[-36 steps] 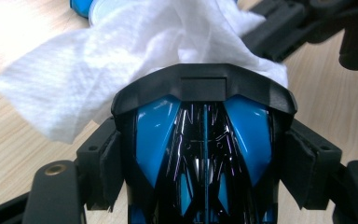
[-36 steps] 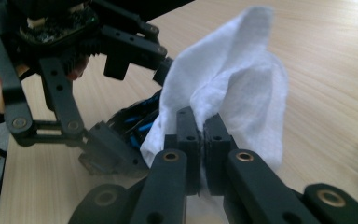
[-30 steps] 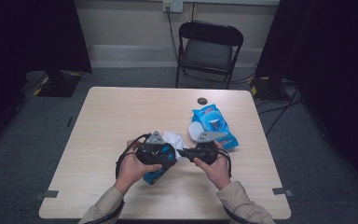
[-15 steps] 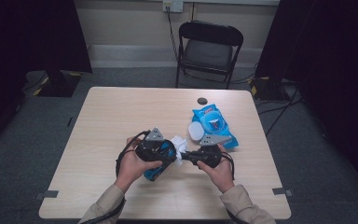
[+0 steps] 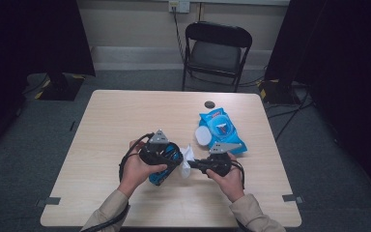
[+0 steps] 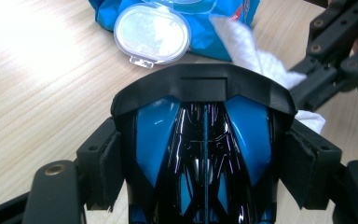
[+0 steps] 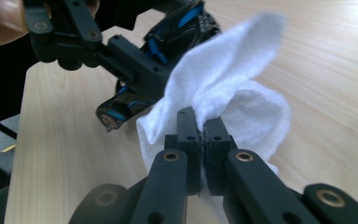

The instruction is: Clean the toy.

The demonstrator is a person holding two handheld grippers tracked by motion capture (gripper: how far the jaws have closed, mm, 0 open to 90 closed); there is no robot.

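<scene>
Here, on the light wooden table (image 5: 111,116), the whole left half lies bare out to its left edge, with open room for moving there. Near the middle, toward the person's side, the left gripper (image 5: 160,153) has its jaws clamped on the sides of a glossy black and blue plastic toy car (image 6: 204,154); in the left gripper view the black pads (image 6: 106,165) press against both flanks of the car. Just to its right, a crumpled white wet wipe (image 7: 235,95) hangs pinched in the right gripper (image 7: 200,128), whose jaws are closed tight on the cloth. In the high view the wipe (image 5: 187,159) sits between the two grippers, right beside the car, and the right gripper (image 5: 196,165) points left toward it. Behind the right hand (image 5: 229,179), a blue soft pack of wipes (image 5: 222,130) lies with its white oval lid (image 5: 204,135) flipped open, close to the table's right edge. A small dark round disc (image 5: 209,104) rests near the far edge. Beyond the table stands a black folding chair (image 5: 216,50).
</scene>
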